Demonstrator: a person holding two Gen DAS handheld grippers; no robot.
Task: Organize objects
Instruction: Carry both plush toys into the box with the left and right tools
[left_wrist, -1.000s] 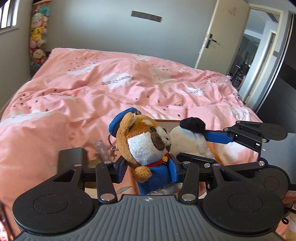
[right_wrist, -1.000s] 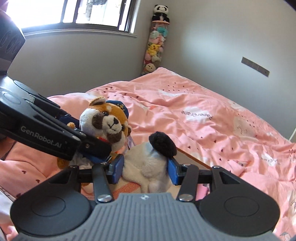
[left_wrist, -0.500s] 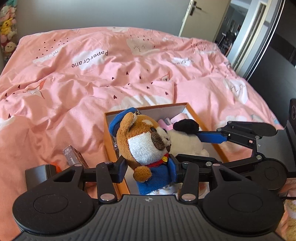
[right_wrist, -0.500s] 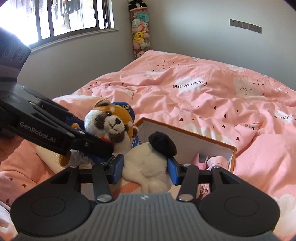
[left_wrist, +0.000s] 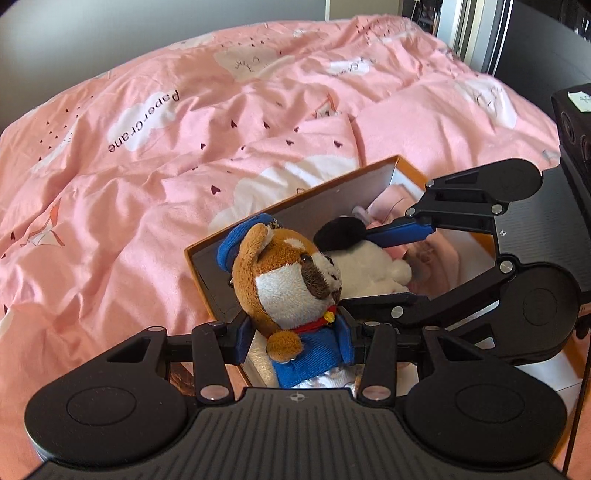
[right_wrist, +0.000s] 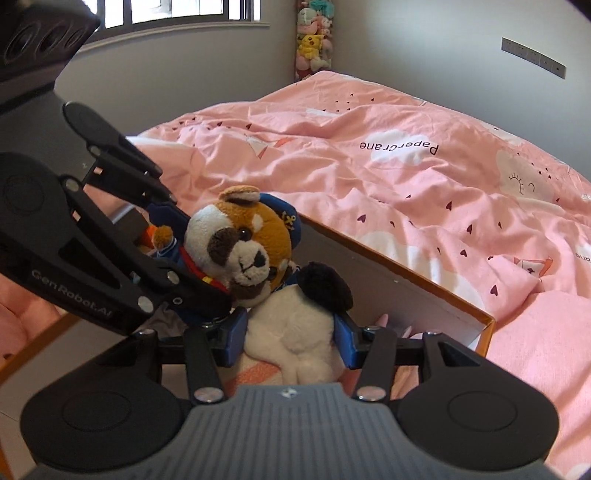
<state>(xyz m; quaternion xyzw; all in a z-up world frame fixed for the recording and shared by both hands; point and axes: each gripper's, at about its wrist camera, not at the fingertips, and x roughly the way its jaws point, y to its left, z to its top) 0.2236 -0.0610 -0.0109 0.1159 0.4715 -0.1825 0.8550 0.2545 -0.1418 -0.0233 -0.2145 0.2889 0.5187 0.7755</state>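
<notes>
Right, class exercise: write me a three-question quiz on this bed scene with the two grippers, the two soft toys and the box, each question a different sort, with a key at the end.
1. True or false: the left gripper is closed on the brown dog plush in the blue sailor outfit.
2. Multiple choice: what does the right gripper hold? A) a pink cloth B) the white plush with a black ear C) nothing
3. Fill in: both toys hang over the open ______ box that sits on the pink duvet.

Key: 1 true; 2 B; 3 orange.
</notes>
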